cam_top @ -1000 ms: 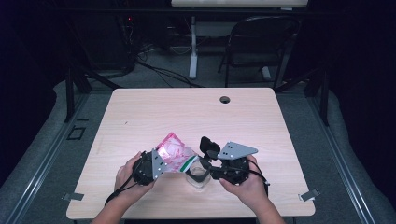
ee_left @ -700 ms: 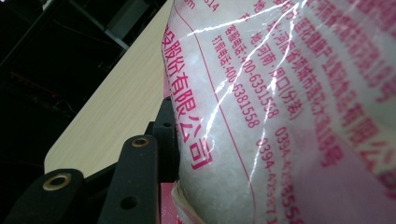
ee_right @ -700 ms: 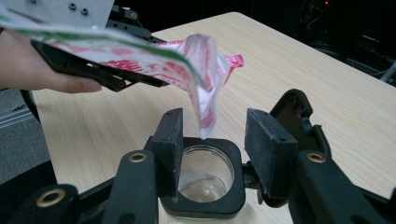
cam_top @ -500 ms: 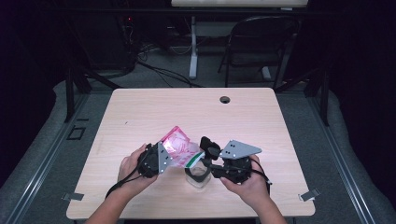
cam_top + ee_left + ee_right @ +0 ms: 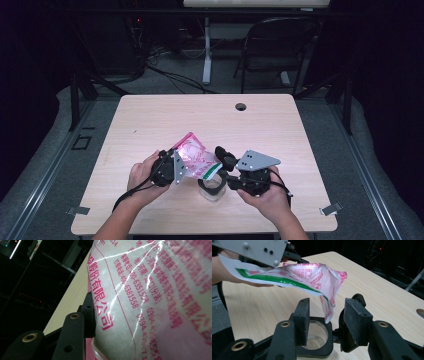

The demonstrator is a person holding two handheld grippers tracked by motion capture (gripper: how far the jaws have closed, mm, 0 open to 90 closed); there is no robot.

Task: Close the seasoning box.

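Clear bag point(image 5: 192, 156), pink print, green edge, white grains inside.

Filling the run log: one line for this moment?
left gripper: shut on bag | bag: tilted over jar | right gripper: open, around jar | jar: on table

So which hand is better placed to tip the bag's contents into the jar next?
Left. The left gripper already grips the pink bag, whose open corner hangs over the glass jar. The right gripper sits at the jar, jaws apart, probably steadying it.
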